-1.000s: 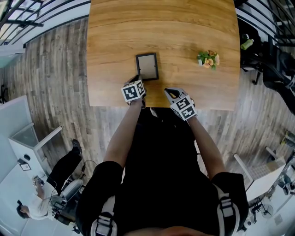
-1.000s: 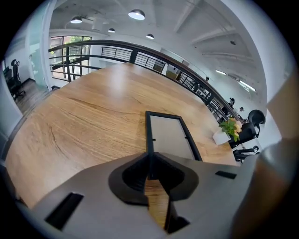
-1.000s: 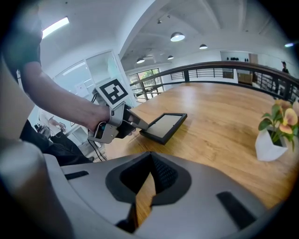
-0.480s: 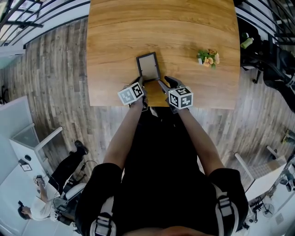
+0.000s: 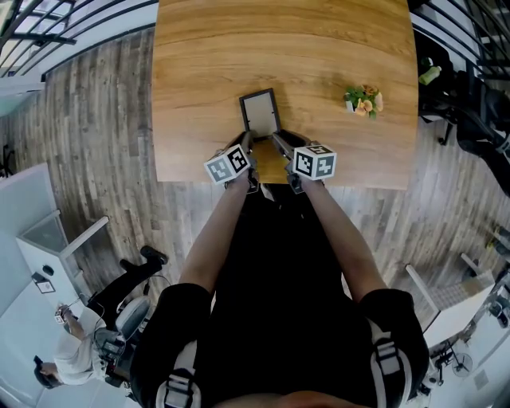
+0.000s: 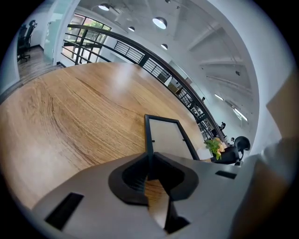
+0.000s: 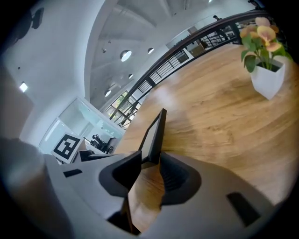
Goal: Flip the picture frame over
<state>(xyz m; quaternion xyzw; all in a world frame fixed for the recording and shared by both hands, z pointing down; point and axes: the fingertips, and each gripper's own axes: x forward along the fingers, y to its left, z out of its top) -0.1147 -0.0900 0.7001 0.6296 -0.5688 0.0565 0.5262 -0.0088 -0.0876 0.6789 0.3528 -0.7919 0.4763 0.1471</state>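
Note:
The black picture frame lies flat on the wooden table, near its front edge. My left gripper is shut on the frame's near left corner. In the left gripper view the black rim of the frame runs in between the pads of the left gripper. My right gripper is at the near right corner. In the right gripper view the frame shows edge-on between the jaws of the right gripper, which are closing round it with a little room left.
A small potted plant in a white pot stands on the table to the right of the frame. The table's front edge runs just under both grippers. A dark railing and wood floor lie beyond the table.
My right gripper has swung left from the table's front edge to the frame's near right corner, rolled over and opened. The left gripper has kept its hold and rolled slightly.

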